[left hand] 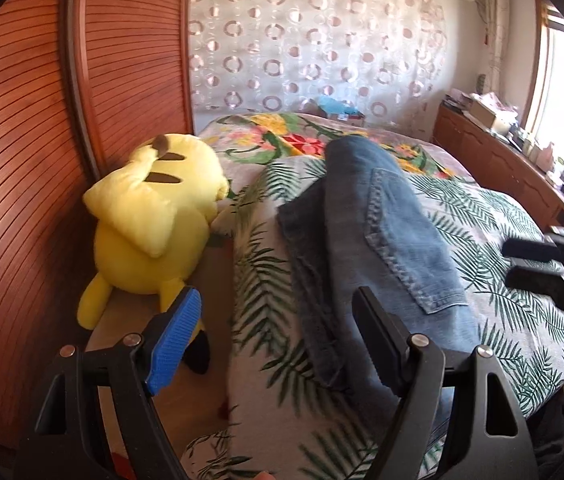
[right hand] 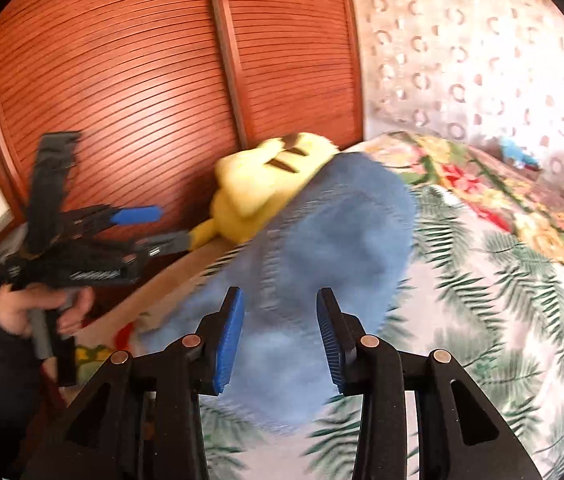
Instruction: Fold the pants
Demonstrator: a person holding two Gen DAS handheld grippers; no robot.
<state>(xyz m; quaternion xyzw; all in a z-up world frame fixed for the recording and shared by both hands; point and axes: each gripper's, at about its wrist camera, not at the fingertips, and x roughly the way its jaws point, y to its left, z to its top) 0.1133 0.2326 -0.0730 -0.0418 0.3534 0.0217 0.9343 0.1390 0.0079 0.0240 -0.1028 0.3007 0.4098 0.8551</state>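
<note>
Blue jeans (left hand: 378, 236) lie folded lengthwise on the palm-print bedspread (left hand: 494, 216), a back pocket facing up. My left gripper (left hand: 278, 308) is open and empty, hovering over the near left edge of the jeans. My right gripper (right hand: 280, 312) is open and empty just above the jeans (right hand: 314, 256); that view is blurred. The right gripper also shows at the right edge of the left wrist view (left hand: 530, 260). The left gripper shows at the left of the right wrist view (right hand: 150, 228), held by a hand.
A yellow plush toy (left hand: 154, 216) lies at the bed's left edge against the slatted wooden wardrobe doors (left hand: 22, 160). A floral blanket (left hand: 282, 136) covers the far end of the bed. A wooden sideboard (left hand: 498, 156) with clutter stands at the right under the window.
</note>
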